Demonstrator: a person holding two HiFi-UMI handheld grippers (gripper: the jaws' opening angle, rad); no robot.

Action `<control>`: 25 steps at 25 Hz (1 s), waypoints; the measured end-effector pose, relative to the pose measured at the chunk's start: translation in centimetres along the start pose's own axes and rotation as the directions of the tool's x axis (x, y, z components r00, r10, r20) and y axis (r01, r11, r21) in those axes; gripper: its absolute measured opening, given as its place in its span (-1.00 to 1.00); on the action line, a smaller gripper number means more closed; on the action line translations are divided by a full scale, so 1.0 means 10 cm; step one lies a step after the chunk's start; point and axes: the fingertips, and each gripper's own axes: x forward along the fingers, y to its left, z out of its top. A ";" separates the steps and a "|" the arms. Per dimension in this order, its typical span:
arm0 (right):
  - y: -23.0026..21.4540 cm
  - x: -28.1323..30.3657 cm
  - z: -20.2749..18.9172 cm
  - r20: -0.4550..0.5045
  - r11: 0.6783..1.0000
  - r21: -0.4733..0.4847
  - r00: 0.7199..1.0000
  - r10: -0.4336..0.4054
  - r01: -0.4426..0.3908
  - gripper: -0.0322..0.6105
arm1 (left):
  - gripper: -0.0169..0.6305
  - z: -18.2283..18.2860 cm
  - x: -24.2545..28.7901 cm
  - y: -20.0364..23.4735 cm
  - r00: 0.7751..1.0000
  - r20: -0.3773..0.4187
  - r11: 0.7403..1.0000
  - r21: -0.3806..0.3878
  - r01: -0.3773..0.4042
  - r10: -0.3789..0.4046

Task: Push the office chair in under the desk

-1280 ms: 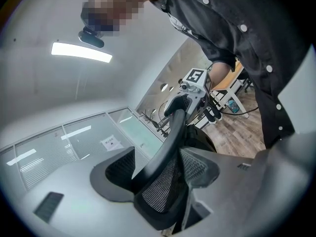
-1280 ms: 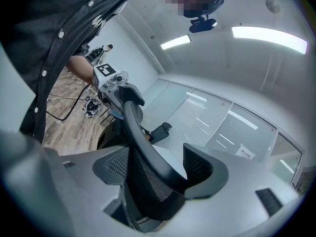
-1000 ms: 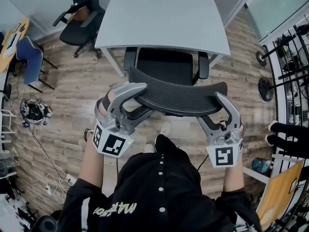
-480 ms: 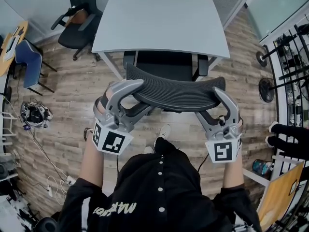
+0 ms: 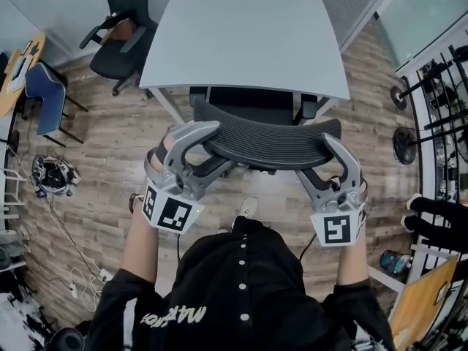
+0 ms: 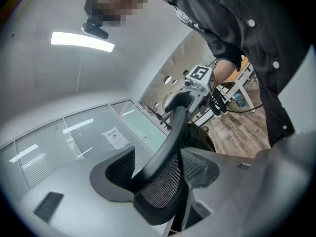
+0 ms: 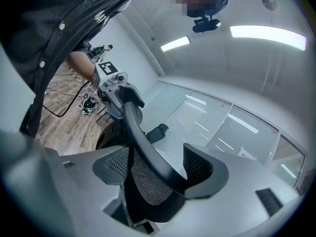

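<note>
The black mesh office chair's backrest [image 5: 267, 141] curves across the middle of the head view. Its seat [image 5: 248, 99] is mostly tucked beneath the grey desk [image 5: 241, 28], with both armrests at the desk's front edge. My left gripper [image 5: 208, 145] is clamped over the backrest's left end, and my right gripper [image 5: 330, 151] over its right end. In the left gripper view the backrest's rim [image 6: 170, 132] runs between the jaws of the left gripper [image 6: 158, 167]. The right gripper view shows the rim [image 7: 143, 142] filling the gap of the right gripper [image 7: 155, 169].
A second black chair [image 5: 121, 31] stands at the desk's far left, and a blue chair [image 5: 40, 86] further left. Cables and a helmet-like bundle [image 5: 51, 170] lie on the wood floor. Metal racks [image 5: 439, 93] and an orange board [image 5: 424, 291] line the right side.
The chair has rolled forward under the desk, so less of its seat shows. Both grippers moved forward with the backrest and kept their hold.
</note>
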 end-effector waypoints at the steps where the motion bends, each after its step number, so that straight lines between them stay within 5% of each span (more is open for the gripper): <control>1: -0.02 0.02 -0.02 0.000 1.000 0.002 1.000 0.000 0.000 0.09 | -0.07 -0.01 0.02 0.01 1.000 -0.002 1.000 -0.001 -0.001 0.001; 25: -0.49 0.39 -0.37 0.042 1.000 -0.012 0.999 0.018 -0.017 0.09 | -0.04 -0.22 0.61 0.31 0.996 -0.072 0.998 -0.018 -0.053 0.051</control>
